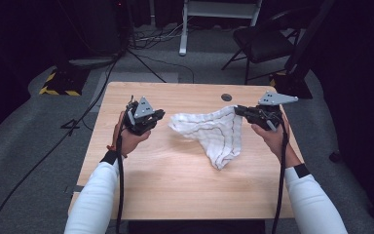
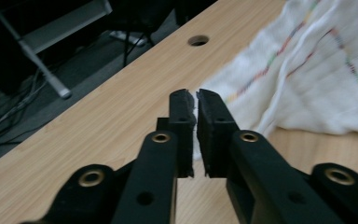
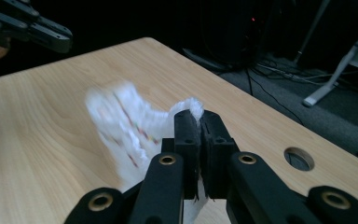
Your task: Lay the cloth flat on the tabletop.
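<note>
White woven cloth with thin coloured stripes (image 1: 214, 134) is lying bunched on the light wooden table (image 1: 165, 190), with one corner lifted toward the table's right side. The right gripper (image 1: 238, 110) is pinching that corner, its jaws pressed together on a tuft of fabric in the right gripper view (image 3: 198, 116). The left gripper (image 1: 158, 116) is hovering just beside the cloth's left edge, its jaws nearly closed on nothing, a thin gap showing between them (image 2: 196, 100).
</note>
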### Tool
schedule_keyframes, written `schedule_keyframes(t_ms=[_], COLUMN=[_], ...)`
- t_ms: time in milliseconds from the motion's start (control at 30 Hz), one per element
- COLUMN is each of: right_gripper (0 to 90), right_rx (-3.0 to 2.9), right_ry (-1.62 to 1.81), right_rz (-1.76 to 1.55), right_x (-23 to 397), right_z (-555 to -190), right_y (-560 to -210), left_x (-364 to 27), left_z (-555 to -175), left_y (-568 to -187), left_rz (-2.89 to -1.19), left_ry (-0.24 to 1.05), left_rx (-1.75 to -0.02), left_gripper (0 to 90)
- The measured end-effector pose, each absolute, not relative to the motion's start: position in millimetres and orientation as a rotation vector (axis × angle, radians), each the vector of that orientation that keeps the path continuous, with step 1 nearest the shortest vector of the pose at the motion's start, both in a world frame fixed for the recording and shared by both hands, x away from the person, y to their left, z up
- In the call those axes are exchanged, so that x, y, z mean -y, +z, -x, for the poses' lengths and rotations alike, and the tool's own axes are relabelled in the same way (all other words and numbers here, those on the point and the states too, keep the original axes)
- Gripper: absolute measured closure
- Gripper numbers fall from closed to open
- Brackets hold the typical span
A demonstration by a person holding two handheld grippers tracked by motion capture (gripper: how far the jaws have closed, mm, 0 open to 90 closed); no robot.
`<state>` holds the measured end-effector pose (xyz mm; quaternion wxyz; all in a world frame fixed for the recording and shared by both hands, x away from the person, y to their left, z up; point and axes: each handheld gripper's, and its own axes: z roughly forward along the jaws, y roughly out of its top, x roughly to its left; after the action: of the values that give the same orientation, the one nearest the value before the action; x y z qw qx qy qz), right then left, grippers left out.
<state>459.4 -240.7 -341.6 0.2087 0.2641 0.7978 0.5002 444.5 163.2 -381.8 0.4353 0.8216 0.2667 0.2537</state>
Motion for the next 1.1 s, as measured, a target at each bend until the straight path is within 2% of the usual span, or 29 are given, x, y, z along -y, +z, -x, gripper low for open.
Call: schedule_keyframes(t_ms=[100, 167, 267, 333, 433, 567, 733, 833, 1000, 1100], right_gripper=[87.1, 87.2, 87.2, 87.2, 87.2, 87.2, 87.2, 87.3, 87.2, 87.2], right_rx=[-2.232, -2.245, -2.262, -2.262, -2.260, -2.270, -2.274, -2.270, -2.262, -2.259], right_ry=[1.380, 1.370, 1.362, 1.362, 1.363, 1.373, 1.389, 1.391, 1.407, 1.412], right_rz=[-0.697, -0.682, -0.670, -0.656, -0.652, -0.629, -0.598, -0.583, -0.558, -0.551], right_x=[234.5, 230.4, 226.9, 226.4, 227.8, 231.4, 235.2, 236.4, 238.0, 238.7], right_z=[-453.2, -451.1, -449.9, -448.5, -445.7, -442.3, -434.6, -430.1, -423.6, -421.0], right_y=[-338.6, -339.4, -341.0, -341.3, -341.5, -341.6, -340.3, -338.0, -333.5, -332.3], left_x=[-156.8, -148.7, -132.6, -121.2, -105.0, -84.5, -63.4, -55.3, -53.3, -55.8], left_z=[-444.5, -447.8, -455.4, -462.2, -472.5, -488.2, -499.8, -508.1, -521.7, -527.7], left_y=[-388.9, -396.7, -408.8, -416.3, -430.5, -448.9, -460.8, -469.0, -486.6, -494.0], left_rz=[-2.072, -2.095, -2.132, -2.147, -2.171, -2.219, -2.219, -2.248, -2.279, -2.260], left_ry=[0.574, 0.550, 0.521, 0.489, 0.439, 0.404, 0.382, 0.394, 0.409, 0.345], left_rx=[-0.639, -0.650, -0.655, -0.660, -0.648, -0.692, -0.683, -0.731, -0.832, -0.851], left_gripper=[88.5, 77.8, 72.2, 63.4, 57.0, 35.2, 24.0, 25.7, 42.5, 55.6])
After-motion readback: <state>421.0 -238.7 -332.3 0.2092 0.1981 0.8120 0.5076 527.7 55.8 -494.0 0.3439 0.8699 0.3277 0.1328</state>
